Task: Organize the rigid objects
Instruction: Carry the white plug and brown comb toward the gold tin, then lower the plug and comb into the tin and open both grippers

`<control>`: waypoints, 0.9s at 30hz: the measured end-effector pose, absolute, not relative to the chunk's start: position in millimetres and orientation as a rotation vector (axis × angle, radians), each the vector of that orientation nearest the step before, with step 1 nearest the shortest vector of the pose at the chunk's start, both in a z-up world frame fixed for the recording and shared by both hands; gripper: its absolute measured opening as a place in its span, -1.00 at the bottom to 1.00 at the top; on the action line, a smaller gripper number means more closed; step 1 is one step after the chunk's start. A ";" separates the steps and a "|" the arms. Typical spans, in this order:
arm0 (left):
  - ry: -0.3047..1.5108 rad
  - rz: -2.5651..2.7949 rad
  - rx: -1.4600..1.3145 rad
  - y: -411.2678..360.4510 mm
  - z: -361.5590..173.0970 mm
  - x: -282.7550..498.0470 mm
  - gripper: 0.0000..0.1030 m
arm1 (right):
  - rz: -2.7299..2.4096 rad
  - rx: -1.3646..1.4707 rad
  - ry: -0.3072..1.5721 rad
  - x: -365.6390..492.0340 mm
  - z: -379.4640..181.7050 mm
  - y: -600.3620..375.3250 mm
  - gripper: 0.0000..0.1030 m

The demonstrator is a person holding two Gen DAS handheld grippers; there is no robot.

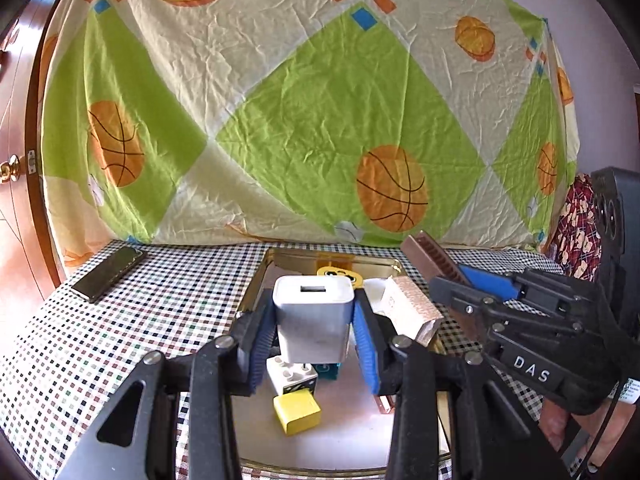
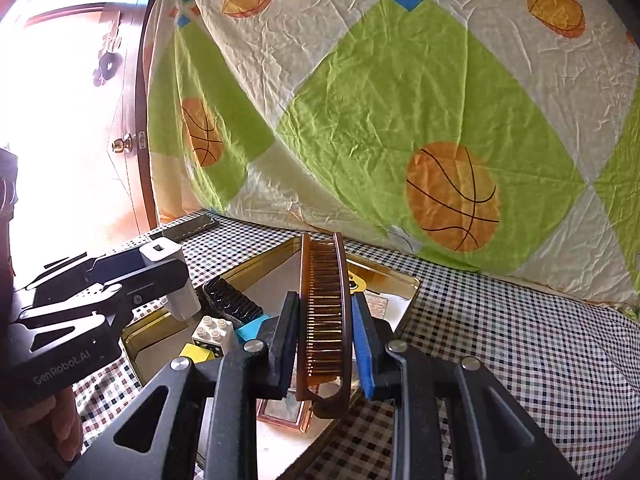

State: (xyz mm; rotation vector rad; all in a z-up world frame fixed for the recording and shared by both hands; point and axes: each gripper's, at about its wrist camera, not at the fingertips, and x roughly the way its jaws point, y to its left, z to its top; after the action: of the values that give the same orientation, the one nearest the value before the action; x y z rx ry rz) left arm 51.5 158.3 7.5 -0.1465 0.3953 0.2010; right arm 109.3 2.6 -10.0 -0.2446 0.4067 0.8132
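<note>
The left gripper [image 1: 314,332] squeezes a white charger [image 1: 312,320]; the right gripper [image 2: 324,340] squeezes a brown comb [image 2: 326,304], both above the tray [image 1: 256,280] (blocks inside). Probably halfway; a phone [image 1: 108,274] waits outside.

right gripper [image 1: 486,280]: "DAS" | left gripper [image 2: 168,276]: "GenRobot.AI"

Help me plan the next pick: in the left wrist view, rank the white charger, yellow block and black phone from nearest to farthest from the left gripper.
1. White charger: clamped in the left gripper.
2. Yellow block: in the tray, just below.
3. Black phone: far left on the checked cloth.
</note>
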 end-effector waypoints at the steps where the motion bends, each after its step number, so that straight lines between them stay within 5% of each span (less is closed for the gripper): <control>1: 0.413 0.194 -0.151 160.0 5.2 56.2 -0.28 | 0.817 -0.242 0.422 112.7 -12.3 6.6 -0.47; 22: 0.558 0.174 -0.100 157.1 -7.5 104.6 -0.26 | 0.813 -0.256 0.527 141.2 -33.4 28.3 -0.33; 27: 0.533 0.207 -0.098 158.7 -4.7 95.9 0.26 | 0.792 -0.230 0.509 136.6 -28.6 12.8 -0.10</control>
State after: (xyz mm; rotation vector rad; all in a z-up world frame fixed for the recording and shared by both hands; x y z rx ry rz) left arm 95.9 158.7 -4.7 -0.0983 0.5325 0.2075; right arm 136.6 12.8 -28.6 -0.2296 0.5094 0.7918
